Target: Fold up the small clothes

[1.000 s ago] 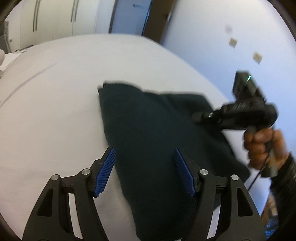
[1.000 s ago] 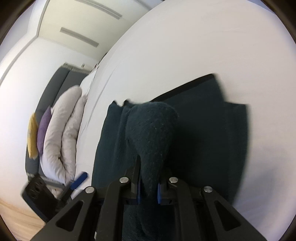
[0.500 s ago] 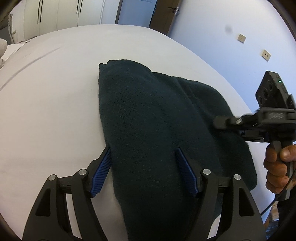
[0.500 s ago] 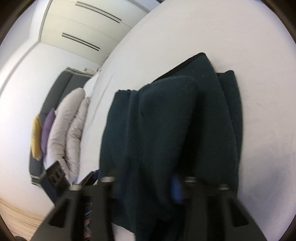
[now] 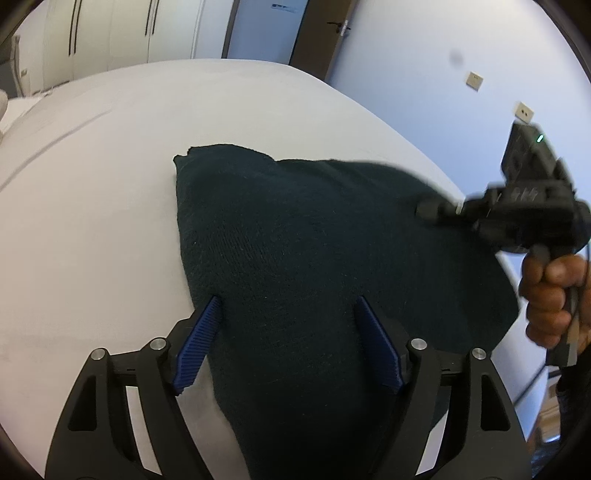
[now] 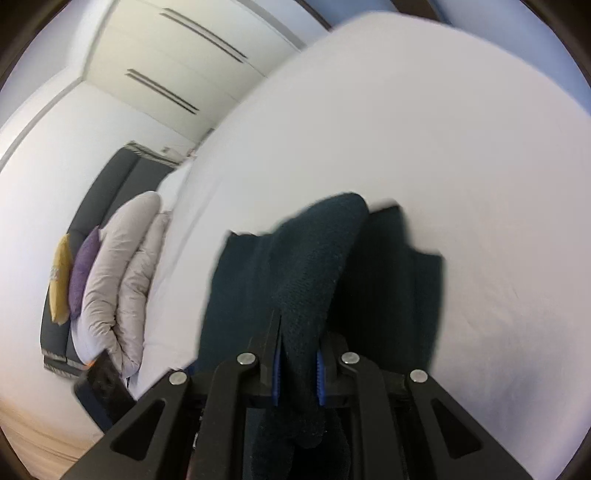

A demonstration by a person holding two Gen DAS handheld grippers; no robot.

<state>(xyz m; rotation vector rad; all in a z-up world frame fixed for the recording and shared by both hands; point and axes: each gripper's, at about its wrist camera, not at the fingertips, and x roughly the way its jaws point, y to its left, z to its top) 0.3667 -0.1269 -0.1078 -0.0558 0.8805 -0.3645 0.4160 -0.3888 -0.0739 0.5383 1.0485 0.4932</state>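
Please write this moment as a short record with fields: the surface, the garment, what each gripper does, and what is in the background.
surface: white bed sheet
garment: dark green knitted garment, lying partly folded on the sheet
left gripper: jaws opening, garment lies between the blue pads, pads not pressing it
right gripper: shut on a raised fold of the garment
right hand: holds the gripper's handle
background: grey duvet roll, purple cushion, yellow cushion, white wardrobe doors

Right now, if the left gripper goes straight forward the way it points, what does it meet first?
Most likely the dark cloth. The left gripper, jaws opening, points down at it on the white bed; depth is unclear.
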